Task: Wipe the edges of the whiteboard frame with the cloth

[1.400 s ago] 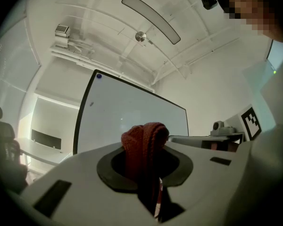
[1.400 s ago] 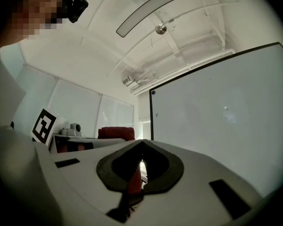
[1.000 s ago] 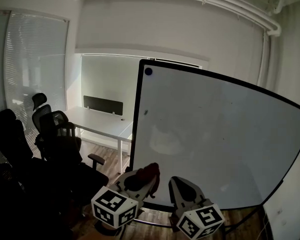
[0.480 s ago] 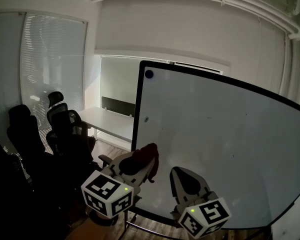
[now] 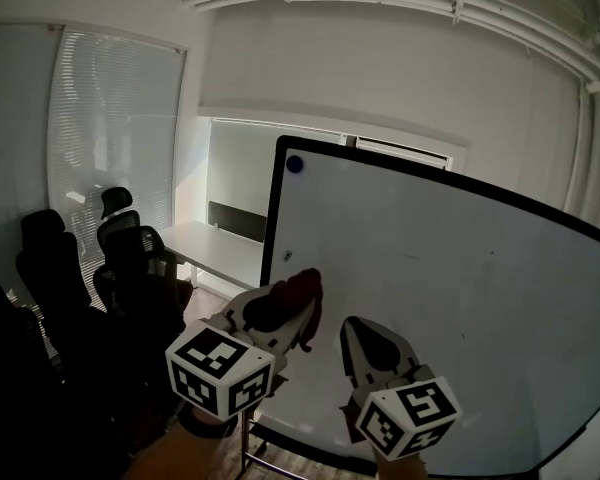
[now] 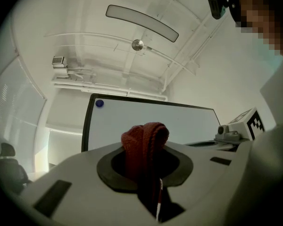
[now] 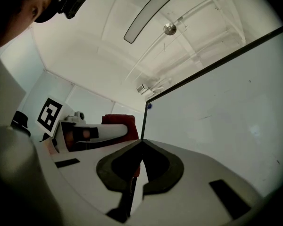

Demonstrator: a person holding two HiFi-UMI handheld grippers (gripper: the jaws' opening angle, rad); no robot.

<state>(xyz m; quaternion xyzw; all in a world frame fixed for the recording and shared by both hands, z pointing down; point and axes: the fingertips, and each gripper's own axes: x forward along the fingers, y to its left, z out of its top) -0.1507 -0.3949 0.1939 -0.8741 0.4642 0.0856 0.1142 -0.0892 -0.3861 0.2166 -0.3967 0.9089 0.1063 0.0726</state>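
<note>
Near the left edge of the black-framed whiteboard (image 5: 440, 298), holds a dark-red knitted cloth (image 5: 300, 288) clamped in the left gripper (image 5: 298, 313), right gripper (image 5: 355, 330) with jaws together.

1. Black office chairs (image 5: 130, 268) clustered at the left, deep in shadow.
2. White desk (image 5: 215, 250) behind them, with a dark low panel (image 5: 235, 221) along its far edge.
3. Slatted blinds (image 5: 110, 138) over the left wall.
4. White pipes (image 5: 410, 3) under the ceiling.
5. Long ceiling lamp (image 6: 141, 22), with a small round fixture (image 6: 137, 44) near it.
</note>
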